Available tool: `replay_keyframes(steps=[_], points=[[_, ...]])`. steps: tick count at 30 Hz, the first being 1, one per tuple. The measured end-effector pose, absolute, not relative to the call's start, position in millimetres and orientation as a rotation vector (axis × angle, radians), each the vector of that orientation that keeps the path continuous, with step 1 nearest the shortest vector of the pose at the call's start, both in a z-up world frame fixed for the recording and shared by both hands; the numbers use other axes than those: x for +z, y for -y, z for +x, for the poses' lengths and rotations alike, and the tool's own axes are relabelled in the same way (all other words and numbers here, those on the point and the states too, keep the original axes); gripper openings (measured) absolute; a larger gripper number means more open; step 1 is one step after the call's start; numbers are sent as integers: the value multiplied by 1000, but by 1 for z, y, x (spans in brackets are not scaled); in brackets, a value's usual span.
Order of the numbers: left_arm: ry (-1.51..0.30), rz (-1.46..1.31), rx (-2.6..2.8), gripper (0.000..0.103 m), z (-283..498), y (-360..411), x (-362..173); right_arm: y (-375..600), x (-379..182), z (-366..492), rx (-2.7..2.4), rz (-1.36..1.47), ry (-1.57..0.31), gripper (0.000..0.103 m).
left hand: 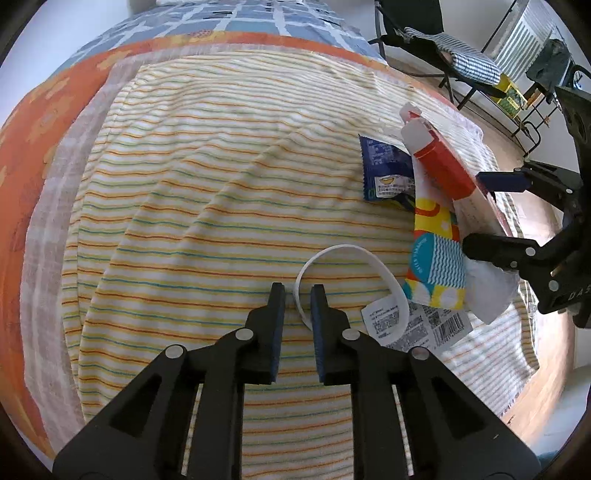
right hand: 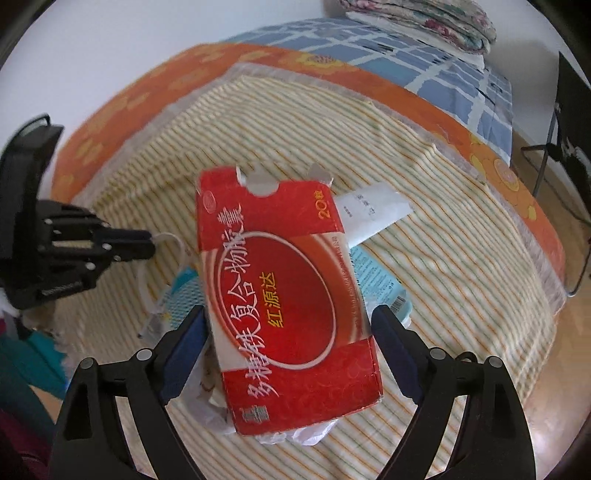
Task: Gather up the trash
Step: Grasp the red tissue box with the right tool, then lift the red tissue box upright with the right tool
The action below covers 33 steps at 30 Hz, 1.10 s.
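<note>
Trash lies on a striped blanket (left hand: 221, 184) over the bed. My left gripper (left hand: 297, 295) points down at it, jaws narrowly apart around one end of a white strap loop (left hand: 351, 251); the pads do not press it. My right gripper (right hand: 291, 328) is shut across the width of a flat red box (right hand: 288, 295) with yellow and white print, held tilted off the blanket. The left wrist view shows that box (left hand: 443, 166) on edge above a blue snack wrapper (left hand: 386, 171), a colourful patterned pack (left hand: 436, 258) and a barcode label (left hand: 424, 325).
Under the box lie crumpled white plastic (right hand: 310, 432), a light-blue pack (right hand: 376, 280) and a paper slip (right hand: 373, 212). The bed's edge drops to a wooden floor (left hand: 546, 369) at the right. A folding chair with checked cloth (left hand: 461, 55) stands beyond it. Folded quilts (right hand: 417, 18) sit at the bed's far end.
</note>
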<state>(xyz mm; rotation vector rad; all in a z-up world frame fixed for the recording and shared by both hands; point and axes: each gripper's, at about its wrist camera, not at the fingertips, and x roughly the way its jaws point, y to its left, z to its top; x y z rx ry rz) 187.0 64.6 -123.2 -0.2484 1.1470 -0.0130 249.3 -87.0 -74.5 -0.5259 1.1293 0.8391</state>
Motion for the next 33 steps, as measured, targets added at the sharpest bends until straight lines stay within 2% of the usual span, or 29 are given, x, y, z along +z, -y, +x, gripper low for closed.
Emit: replay_keyframes(steps=[3,4,5,14,17,18,19,23,26,27,28,32,33], points=[[-1138,-204,-4,12,188,-60,-123,87,-75,248,810,-513,-1111,89],[-1133,-193,1,6,187,-59,-122,87,-74,248,804,-501,-1103,89],[-1129,-189,7,4,186,-59,-121,89,-73,248,793,-488,-1099,89],[-1075,-203,44,1,169,-72,-102,100,-52,229,802,-345,-1034,86],[-1058,-204,50,1,160,-76,-92,104,-42,221,801,-298,-1011,81],[-1052,-204,52,1,157,-77,-89,106,-40,220,802,-285,-1008,70],[-1049,-202,53,1,155,-78,-88,107,-39,219,801,-269,-1017,26],[-1057,-229,44,1,150,-82,-86,110,-35,216,768,-272,-1028,28],[-1060,-231,41,1,148,-82,-85,112,-38,216,780,-227,-1071,37],[-1060,-224,41,1,148,-81,-85,111,-39,213,795,-223,-1078,48],[-1061,-221,40,1,149,-80,-86,108,-39,211,795,-242,-1069,52],[-1069,-224,18,1,154,-75,-89,94,-49,204,733,-380,-1062,52],[-1069,-222,16,1,155,-74,-89,91,-50,204,730,-393,-1065,57]])
